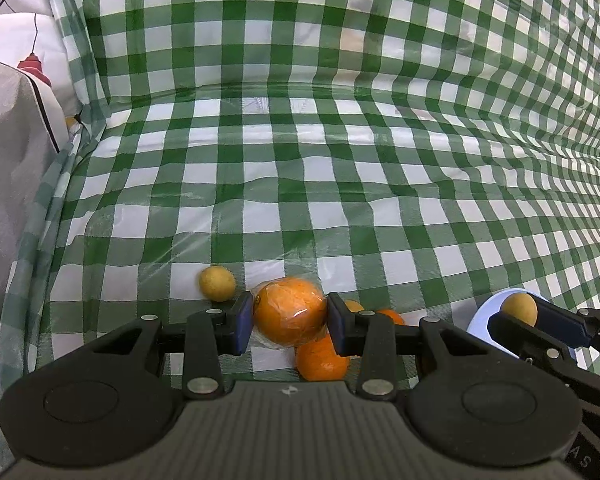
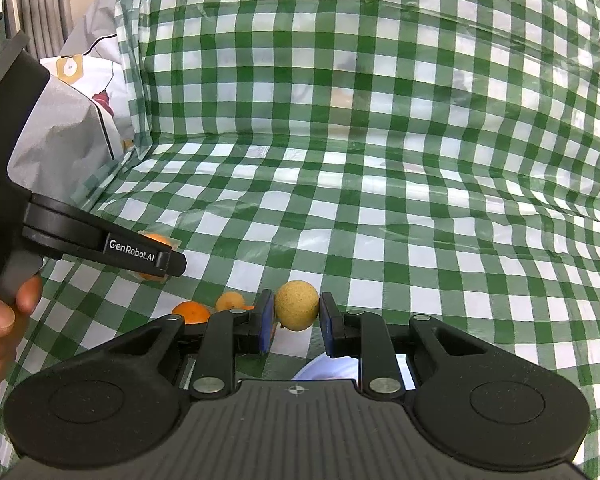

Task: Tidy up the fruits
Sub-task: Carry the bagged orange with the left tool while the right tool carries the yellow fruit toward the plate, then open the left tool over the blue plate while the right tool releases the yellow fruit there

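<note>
In the left wrist view my left gripper (image 1: 289, 320) is shut on a plastic-wrapped orange (image 1: 290, 316), held just above the checked cloth. Another orange (image 1: 322, 360) lies under it, with smaller orange fruits (image 1: 390, 315) behind the right finger. A small yellow fruit (image 1: 217, 283) lies to the left. In the right wrist view my right gripper (image 2: 297, 314) is shut on a round yellow-brown fruit (image 2: 297, 306), above a white-blue plate (image 2: 332, 368). That fruit (image 1: 519, 309) and plate (image 1: 482, 320) also show in the left wrist view at right.
A green-and-white checked cloth (image 1: 300, 160) covers the table and rises up the back. A grey and white patterned bag (image 1: 16, 120) stands at the left edge. Loose small oranges (image 2: 192, 312) lie on the cloth left of the right gripper.
</note>
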Available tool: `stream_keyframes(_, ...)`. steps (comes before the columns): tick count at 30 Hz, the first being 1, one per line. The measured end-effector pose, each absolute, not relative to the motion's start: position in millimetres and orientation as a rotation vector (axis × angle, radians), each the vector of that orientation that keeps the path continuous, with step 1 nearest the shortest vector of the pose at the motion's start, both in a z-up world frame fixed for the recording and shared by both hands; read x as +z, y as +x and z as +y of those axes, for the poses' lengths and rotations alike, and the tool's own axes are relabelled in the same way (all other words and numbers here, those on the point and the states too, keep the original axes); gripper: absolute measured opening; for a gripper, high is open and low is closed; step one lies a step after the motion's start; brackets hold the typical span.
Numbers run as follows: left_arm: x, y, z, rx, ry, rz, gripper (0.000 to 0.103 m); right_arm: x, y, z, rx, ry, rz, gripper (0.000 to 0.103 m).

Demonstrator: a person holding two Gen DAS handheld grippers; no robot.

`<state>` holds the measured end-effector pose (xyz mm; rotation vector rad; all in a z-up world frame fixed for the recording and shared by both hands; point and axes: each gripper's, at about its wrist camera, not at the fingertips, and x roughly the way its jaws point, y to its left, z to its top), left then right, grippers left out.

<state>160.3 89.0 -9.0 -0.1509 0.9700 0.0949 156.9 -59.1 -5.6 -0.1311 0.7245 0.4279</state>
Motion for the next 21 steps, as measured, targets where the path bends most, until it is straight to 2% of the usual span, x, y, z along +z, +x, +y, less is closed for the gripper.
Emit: stream_keyframes(21, -2.7, 163.4, 57.4, -0.012, -0.113, 0.925, 0.042, 7.2, 166.3, -110.9, 0.286, -0.083, 0.666, 0.025)
